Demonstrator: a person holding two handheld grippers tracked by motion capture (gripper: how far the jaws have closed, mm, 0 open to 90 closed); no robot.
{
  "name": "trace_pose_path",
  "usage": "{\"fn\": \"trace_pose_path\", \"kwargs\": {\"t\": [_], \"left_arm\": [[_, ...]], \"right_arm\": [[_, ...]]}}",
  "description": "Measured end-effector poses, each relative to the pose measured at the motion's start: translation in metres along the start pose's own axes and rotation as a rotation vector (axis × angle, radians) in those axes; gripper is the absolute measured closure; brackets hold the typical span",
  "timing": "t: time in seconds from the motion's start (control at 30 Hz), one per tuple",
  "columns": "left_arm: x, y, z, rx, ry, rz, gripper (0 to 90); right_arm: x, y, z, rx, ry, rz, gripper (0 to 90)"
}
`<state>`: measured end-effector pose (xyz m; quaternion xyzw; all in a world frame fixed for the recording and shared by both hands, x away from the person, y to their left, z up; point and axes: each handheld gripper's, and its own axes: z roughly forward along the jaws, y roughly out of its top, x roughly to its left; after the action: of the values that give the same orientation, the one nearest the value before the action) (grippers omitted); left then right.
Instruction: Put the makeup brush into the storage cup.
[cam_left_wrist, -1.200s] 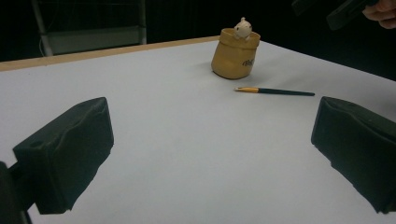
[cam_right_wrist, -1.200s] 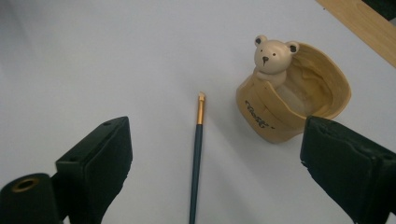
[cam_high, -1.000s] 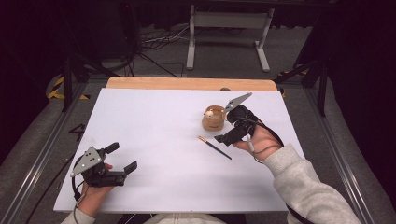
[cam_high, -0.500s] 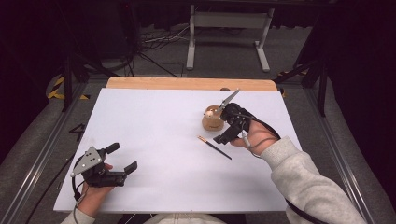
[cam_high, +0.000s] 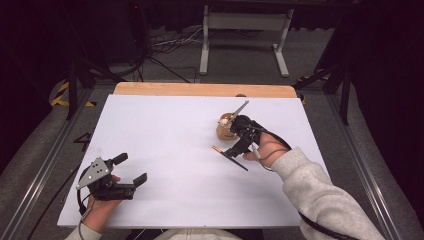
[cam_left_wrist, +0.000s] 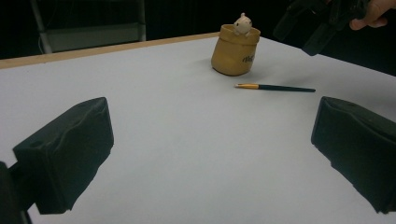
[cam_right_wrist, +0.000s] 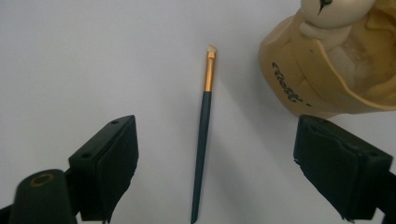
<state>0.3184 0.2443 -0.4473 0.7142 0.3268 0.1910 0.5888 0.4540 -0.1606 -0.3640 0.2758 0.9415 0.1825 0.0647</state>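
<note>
A thin dark paintbrush (cam_right_wrist: 204, 135) with a gold ferrule and pale tip lies flat on the white table, seen from above as the brush (cam_high: 229, 156). Right beside it stands a tan pouch-shaped holder (cam_high: 224, 129) with a small cream bear figure (cam_right_wrist: 329, 11) in it. My right gripper (cam_high: 234, 138) hovers over the brush, open, its jaws on either side of the handle and not touching it (cam_right_wrist: 217, 135). My left gripper (cam_high: 131, 169) rests open near the front left with nothing between its jaws (cam_left_wrist: 210, 140); its view takes in the holder (cam_left_wrist: 234, 51) and brush (cam_left_wrist: 275, 87).
The white sheet (cam_high: 165, 145) covers the table, with a wooden edge (cam_high: 200, 90) along the back. Beyond it on the dark floor are a metal stand (cam_high: 245, 30) and cables. The right hand and gripper (cam_left_wrist: 322, 21) hang above the holder.
My right gripper has shifted a little left, from beside the holder to over the brush, staying open. The left gripper has not moved.
</note>
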Motion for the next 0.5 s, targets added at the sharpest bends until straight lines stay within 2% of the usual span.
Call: {"fn": "trace_pose_path", "kwargs": {"t": [0.23,0.5], "left_arm": [[0.000,0.000,0.000,0.000,-0.001,-0.002,0.0],[0.001,0.000,-0.001,0.001,-0.002,-0.002,0.1]], "right_arm": [[0.001,0.002,0.015,0.016,-0.013,-0.001,16.8],[0.008,0.002,0.039,0.065,0.002,-0.013,24.8]]}}
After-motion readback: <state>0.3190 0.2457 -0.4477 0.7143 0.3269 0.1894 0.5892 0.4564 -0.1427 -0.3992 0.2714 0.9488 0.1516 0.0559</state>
